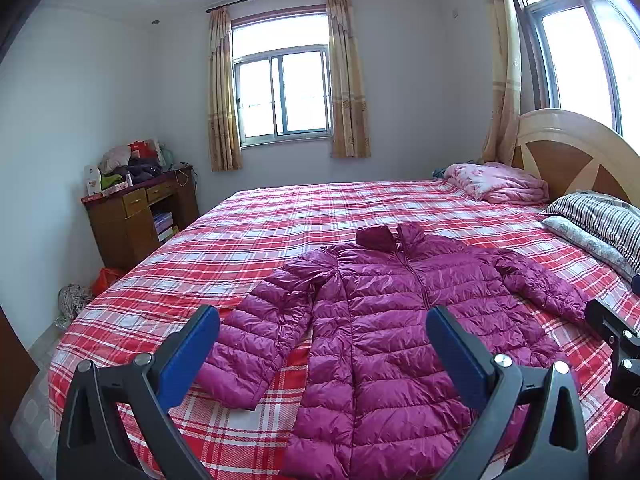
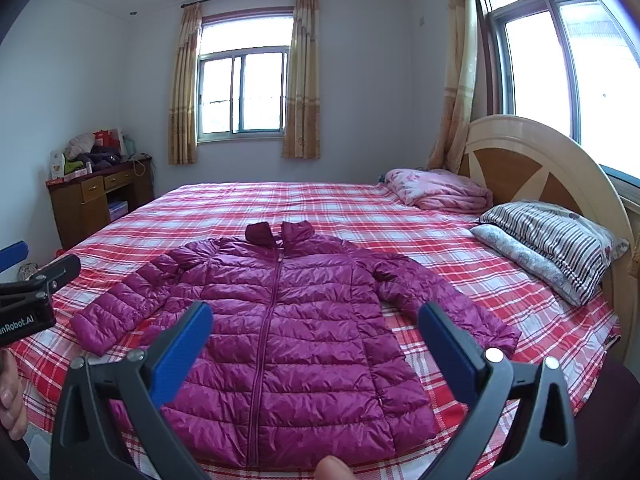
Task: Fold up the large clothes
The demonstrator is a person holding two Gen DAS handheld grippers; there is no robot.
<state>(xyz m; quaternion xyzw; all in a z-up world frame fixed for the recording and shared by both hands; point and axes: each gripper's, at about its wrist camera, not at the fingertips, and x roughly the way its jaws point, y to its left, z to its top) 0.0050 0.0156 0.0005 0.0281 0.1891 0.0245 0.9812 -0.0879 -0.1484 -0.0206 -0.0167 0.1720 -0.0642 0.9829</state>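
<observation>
Item: magenta quilted puffer jacket (image 2: 288, 332), zipped, lying flat and face up on the bed with red-and-white plaid sheet (image 2: 360, 208), collar toward the far window, both sleeves spread outward. 
Left gripper (image 1: 322, 344): blue-padded jaws wide apart, holding nothing, above the jacket's left sleeve and hem. 
Right gripper (image 2: 316, 340): jaws wide apart, empty, above the jacket's lower front. 
Also on bed: striped pillow (image 2: 560, 240), folded pink blanket (image 2: 440, 192) beside the headboard.
</observation>
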